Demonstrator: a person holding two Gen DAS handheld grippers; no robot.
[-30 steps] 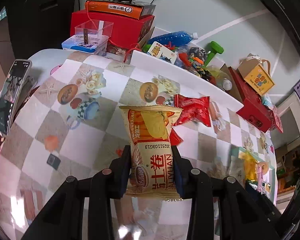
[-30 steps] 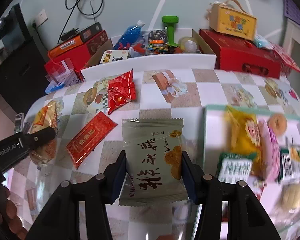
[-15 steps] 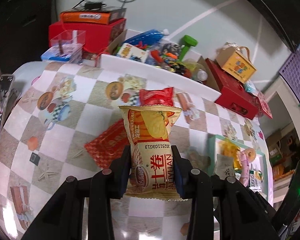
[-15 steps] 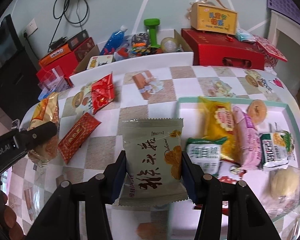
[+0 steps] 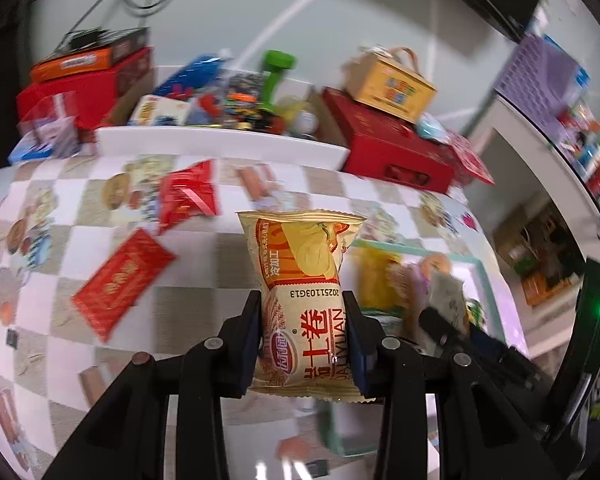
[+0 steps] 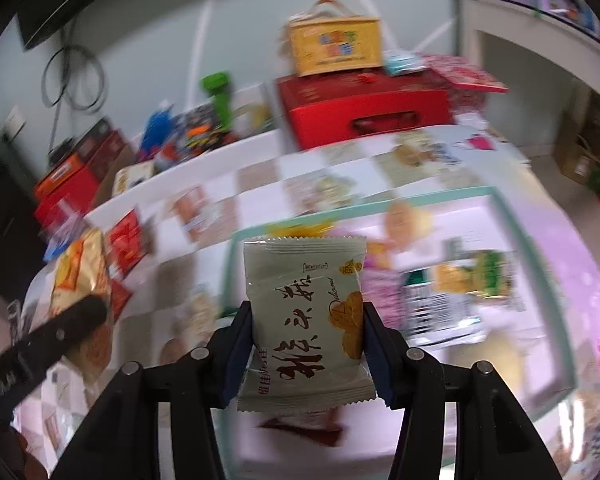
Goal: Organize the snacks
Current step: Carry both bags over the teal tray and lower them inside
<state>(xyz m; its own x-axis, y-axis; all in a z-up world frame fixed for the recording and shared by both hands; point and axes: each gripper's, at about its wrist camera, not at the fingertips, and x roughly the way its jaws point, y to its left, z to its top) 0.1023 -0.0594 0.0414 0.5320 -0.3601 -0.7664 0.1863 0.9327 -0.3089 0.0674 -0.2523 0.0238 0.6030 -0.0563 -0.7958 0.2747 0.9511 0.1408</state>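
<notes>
My left gripper (image 5: 303,320) is shut on a yellow-orange snack packet (image 5: 304,280) and holds it above the checked table, just left of the teal-rimmed tray (image 5: 488,276). My right gripper (image 6: 307,332) is shut on a pale green snack packet (image 6: 304,312) held over the tray's left part (image 6: 230,264). The tray holds several snacks, blurred by motion. The left gripper and its packet (image 6: 80,272) also show at the left in the right wrist view. Two red packets (image 5: 120,280) (image 5: 188,196) lie on the table to the left.
A white box of assorted items (image 5: 220,140) stands along the table's back edge. Red boxes (image 5: 392,148) (image 5: 80,84) and a yellow carry box (image 5: 392,84) stand behind. A white shelf unit (image 5: 540,140) is at the right.
Both grippers have swung right with their packets. The right packet has gone from over the table to over the tray. The left packet has come up beside the tray's left edge.
</notes>
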